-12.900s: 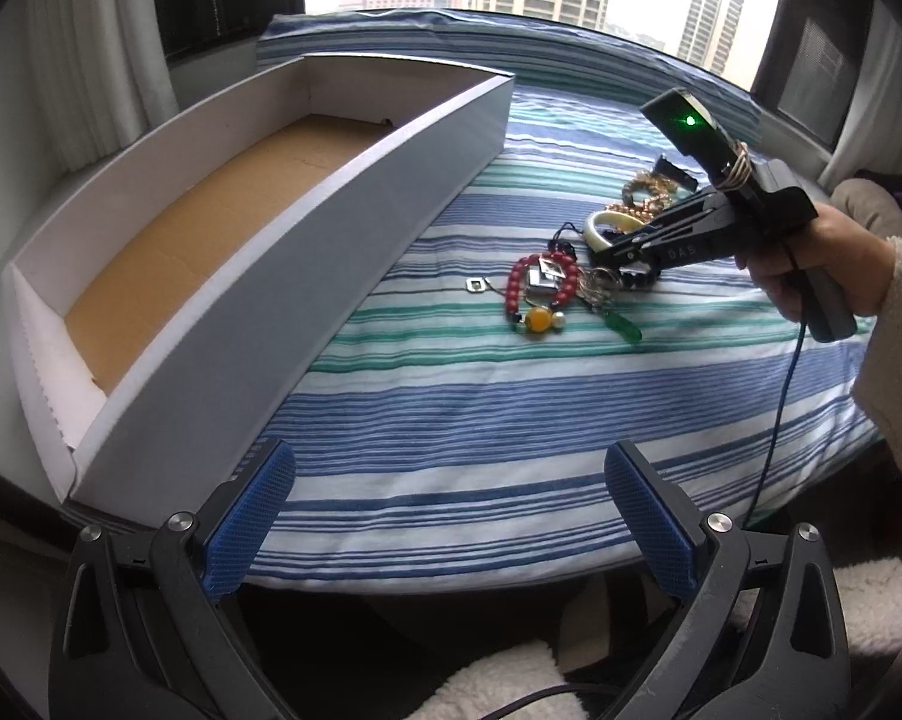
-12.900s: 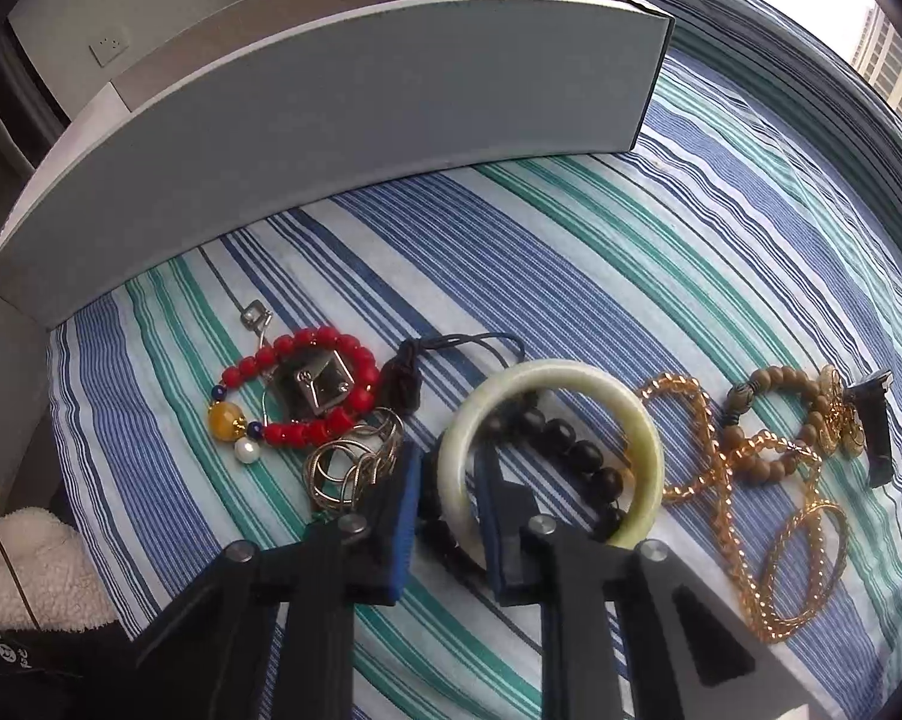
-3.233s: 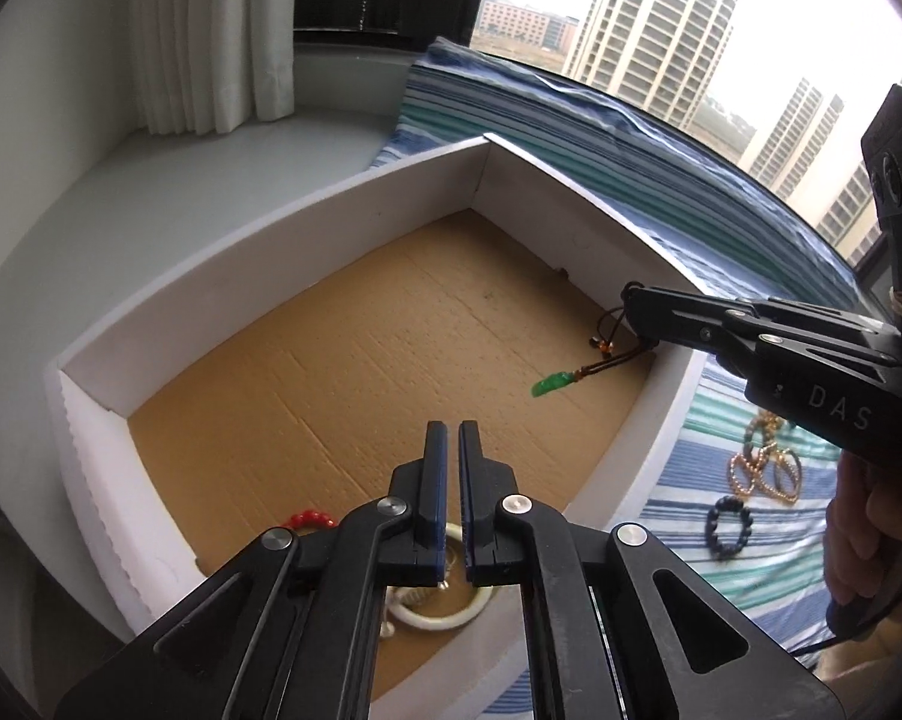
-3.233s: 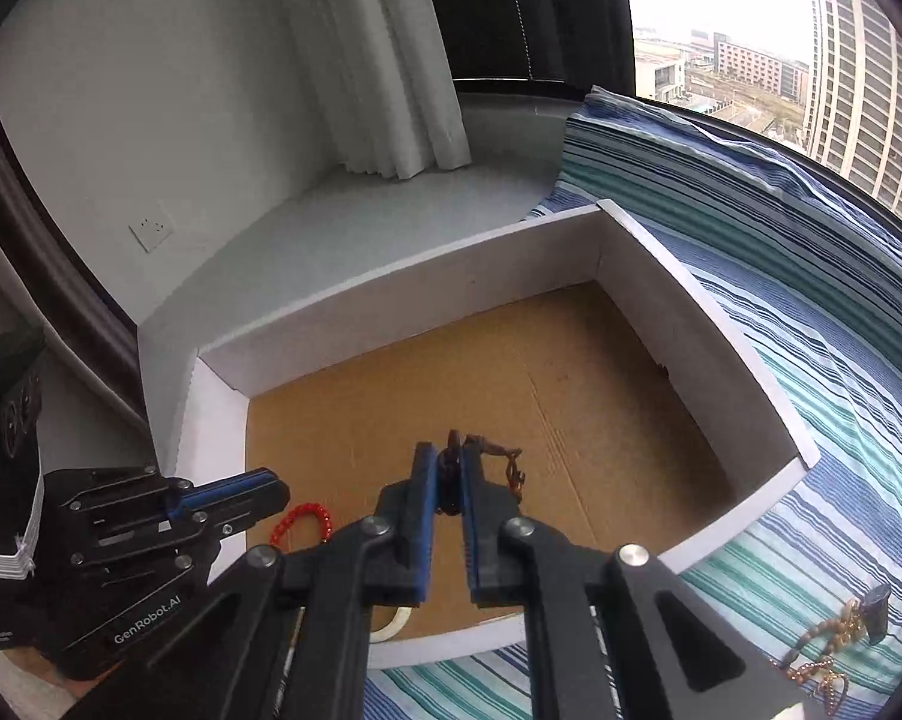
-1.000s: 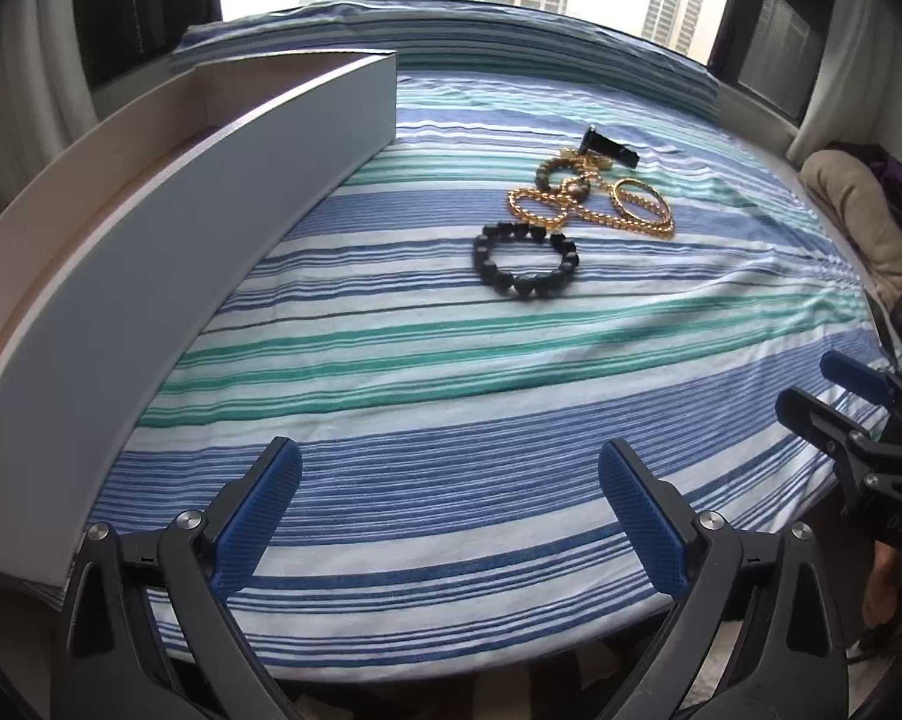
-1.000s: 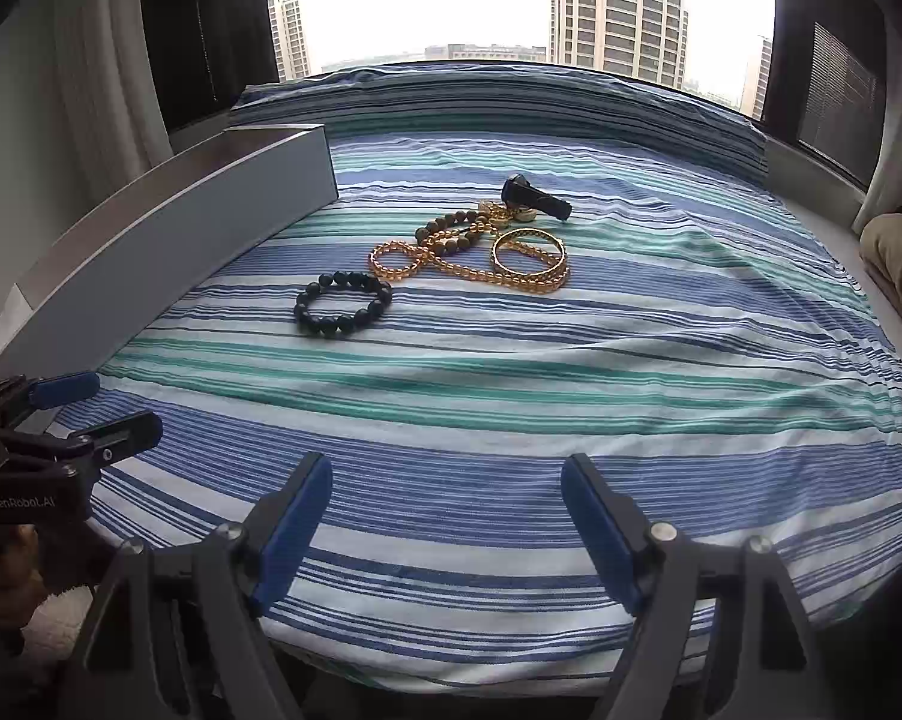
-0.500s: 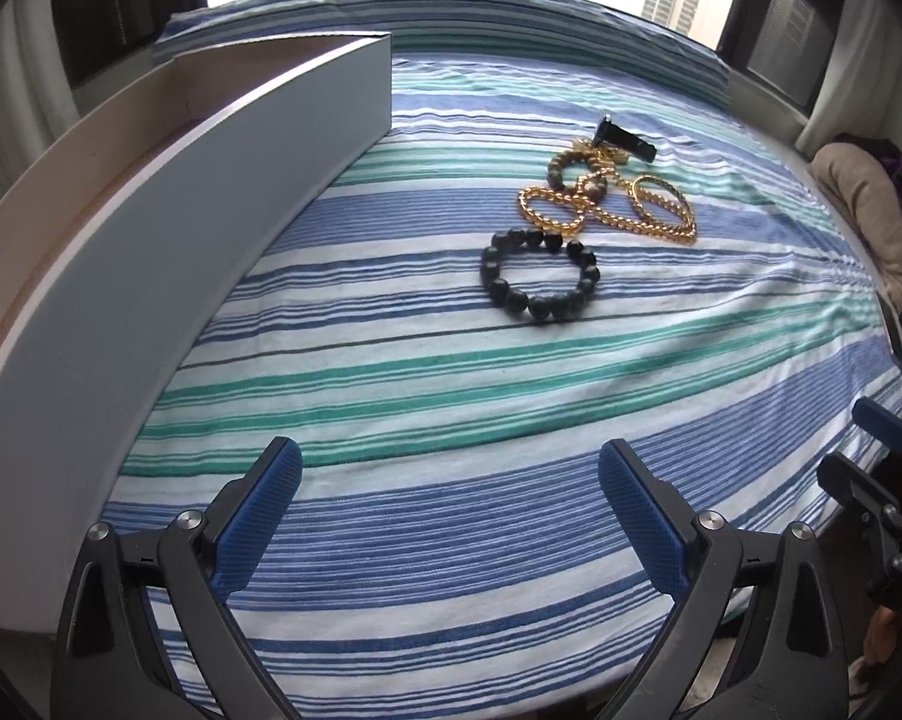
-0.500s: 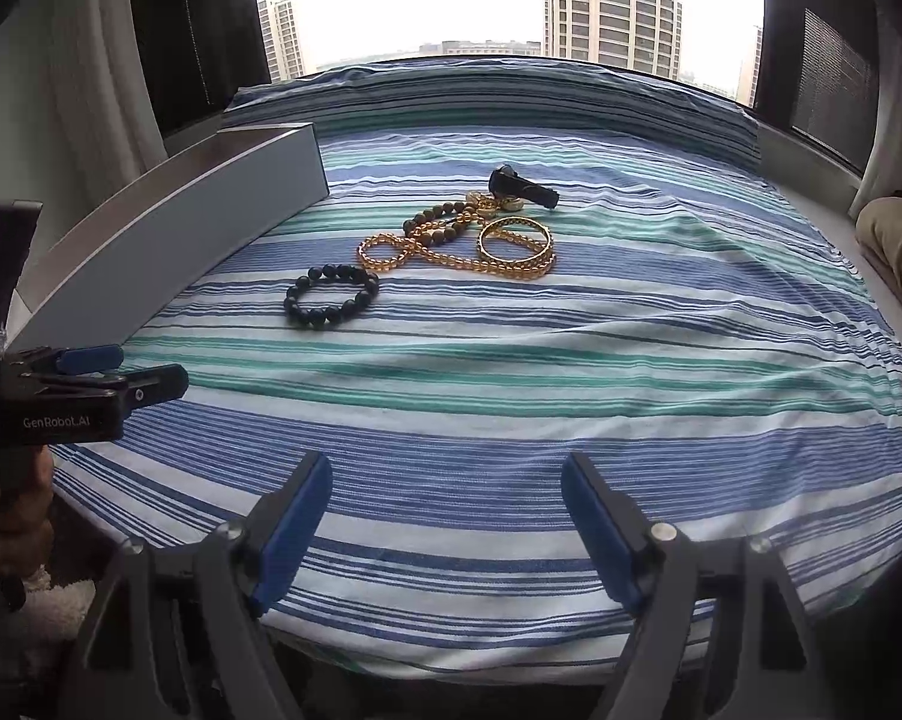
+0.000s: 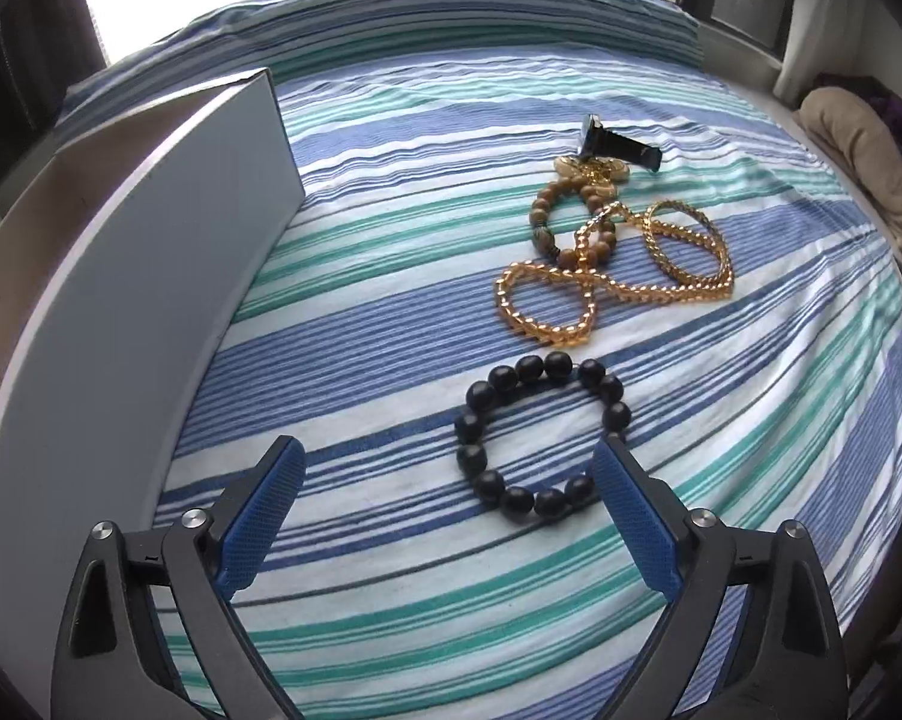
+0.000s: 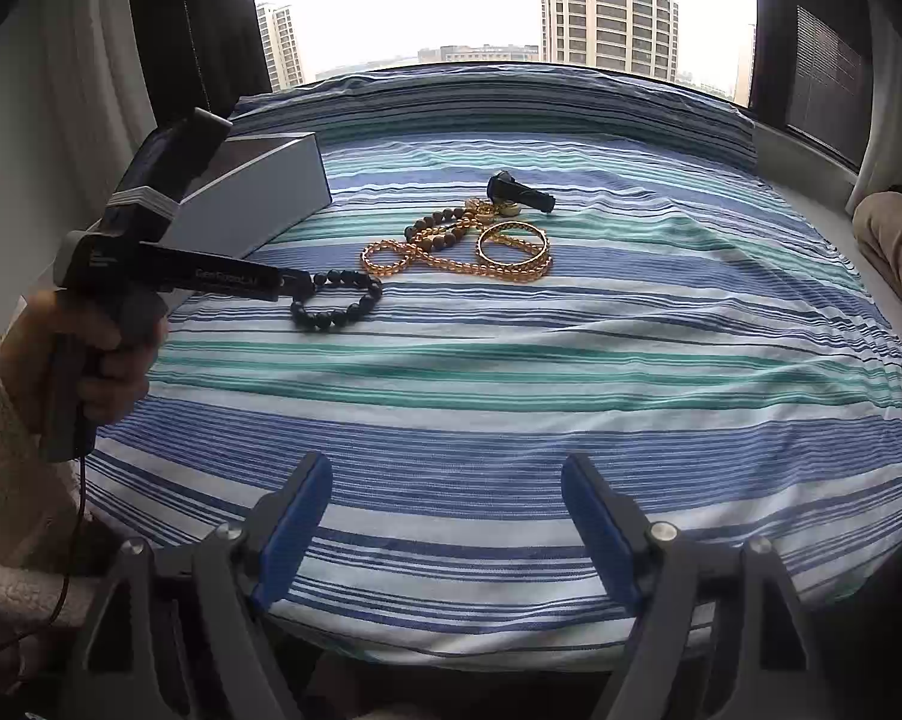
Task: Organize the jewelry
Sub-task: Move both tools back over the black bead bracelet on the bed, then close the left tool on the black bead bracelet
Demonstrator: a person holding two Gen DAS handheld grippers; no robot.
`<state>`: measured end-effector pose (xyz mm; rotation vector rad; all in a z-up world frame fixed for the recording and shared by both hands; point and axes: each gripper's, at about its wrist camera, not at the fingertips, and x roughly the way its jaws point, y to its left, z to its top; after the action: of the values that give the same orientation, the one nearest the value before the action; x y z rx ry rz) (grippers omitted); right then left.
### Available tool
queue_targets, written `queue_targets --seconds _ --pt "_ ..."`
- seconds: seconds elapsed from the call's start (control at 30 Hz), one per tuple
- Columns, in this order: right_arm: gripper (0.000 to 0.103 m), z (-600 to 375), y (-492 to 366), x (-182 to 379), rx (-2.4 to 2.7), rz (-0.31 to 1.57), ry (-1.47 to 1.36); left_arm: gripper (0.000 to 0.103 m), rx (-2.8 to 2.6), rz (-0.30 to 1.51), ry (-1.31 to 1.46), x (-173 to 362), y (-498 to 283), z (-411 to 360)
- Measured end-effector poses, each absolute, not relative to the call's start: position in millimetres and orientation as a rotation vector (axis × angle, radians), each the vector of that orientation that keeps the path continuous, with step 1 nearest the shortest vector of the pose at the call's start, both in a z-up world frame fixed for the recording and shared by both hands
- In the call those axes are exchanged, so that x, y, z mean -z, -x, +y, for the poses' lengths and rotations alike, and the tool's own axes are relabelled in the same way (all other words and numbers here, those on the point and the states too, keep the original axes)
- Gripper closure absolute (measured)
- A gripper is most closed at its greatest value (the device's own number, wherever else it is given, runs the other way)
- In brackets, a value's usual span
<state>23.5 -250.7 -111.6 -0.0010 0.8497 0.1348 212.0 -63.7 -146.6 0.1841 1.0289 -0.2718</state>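
**A:** Black beads first. From the left wrist view, where does the black bead bracelet lie against the left hand-held gripper?

**B:** Just ahead of it and off to the right, flat on the striped bed. The right blue pad covers the bracelet's near right edge, while the left pad stands well apart from the ring. The jaws are wide but closing, and no pad presses on a bead, so nothing is grasped yet.

**A:** And the rest of the jewelry?

**B:** Farther off along the same line: a gold chain, tangled with a brown bead bracelet, and a black clip-like piece beyond. The white box runs along the left.

**A:** Now the right wrist view.

**B:** The right hand-held gripper hangs released over the near edge of the bed, jaws apart, nothing between them. The bracelet lies well away from it, up and left. The left one reaches in from the left, tips at the ring's near left edge.

**A:** So which hand takes it?

**B:** The left, I judge; it is far nearer. The ring has no long axis, so the move turns on shifting right until one pad drops inside the loop and the other outside the beads.
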Motion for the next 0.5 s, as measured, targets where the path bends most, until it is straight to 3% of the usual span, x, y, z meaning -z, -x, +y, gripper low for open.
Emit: queue_targets --seconds 0.07,0.2,0.3,0.33,0.5 --pt "0.023 -251 -21 110 -0.135 0.847 0.005 0.022 0.269 1.053 -0.192 156 -221 -67" --pt "0.023 -254 -17 107 -0.126 0.838 0.008 0.032 0.274 1.066 -0.176 165 -228 -67" --pt "0.023 -258 -18 110 -0.117 0.848 -0.004 0.063 0.309 1.036 -0.180 164 -226 -70" --pt "0.023 -259 -19 111 -0.116 0.854 -0.010 0.089 0.328 1.030 -0.182 163 -224 -71" --pt "0.023 -258 -19 110 -0.120 0.850 -0.008 0.093 0.343 1.048 -0.150 157 -211 -65"
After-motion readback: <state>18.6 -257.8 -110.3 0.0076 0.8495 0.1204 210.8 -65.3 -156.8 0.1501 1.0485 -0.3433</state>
